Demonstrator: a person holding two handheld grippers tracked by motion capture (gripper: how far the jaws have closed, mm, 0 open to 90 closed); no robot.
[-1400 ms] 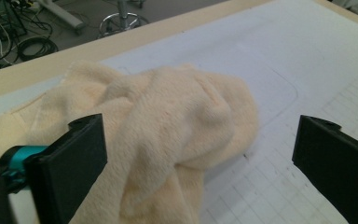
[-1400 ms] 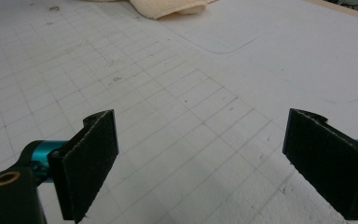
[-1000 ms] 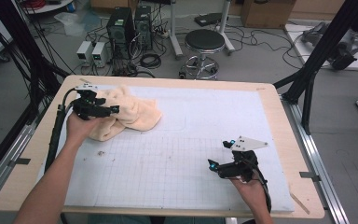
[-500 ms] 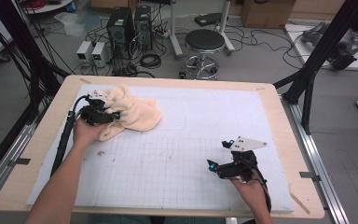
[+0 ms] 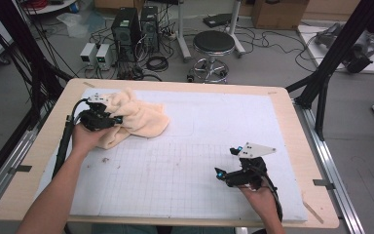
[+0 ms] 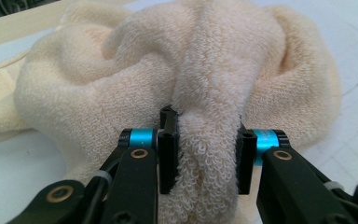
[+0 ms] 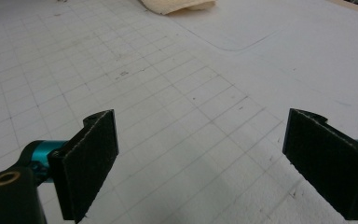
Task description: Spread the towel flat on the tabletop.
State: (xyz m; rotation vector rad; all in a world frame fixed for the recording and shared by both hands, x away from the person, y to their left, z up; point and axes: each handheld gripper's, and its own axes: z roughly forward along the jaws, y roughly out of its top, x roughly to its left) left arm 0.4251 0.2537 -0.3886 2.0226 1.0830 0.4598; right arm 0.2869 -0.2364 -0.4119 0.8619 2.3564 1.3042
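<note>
A crumpled cream towel (image 5: 143,117) lies at the far left of the white grid mat (image 5: 199,131). My left gripper (image 5: 117,120) is at the towel's left side. Its jaws have just been closing, and a thick fold of the towel (image 6: 207,84) is pinched between the pads in the left gripper view. There the left gripper (image 6: 207,144) is shut on that fold. My right gripper (image 5: 227,161) rests near the front right of the mat, open, with bare mat between its pads. In its own view the right gripper (image 7: 205,158) points toward a corner of the towel (image 7: 177,5) far off.
The mat covers most of a wooden table (image 5: 44,146) with its rim bare all round. A few small dark specks (image 5: 104,159) lie on the mat in front of the towel. Beyond the table stand a stool (image 5: 214,44) and computer boxes (image 5: 136,29) on the floor.
The left hand has shifted a little into the towel, and the fabric around its jaws has bunched up. The right hand has kept still.
</note>
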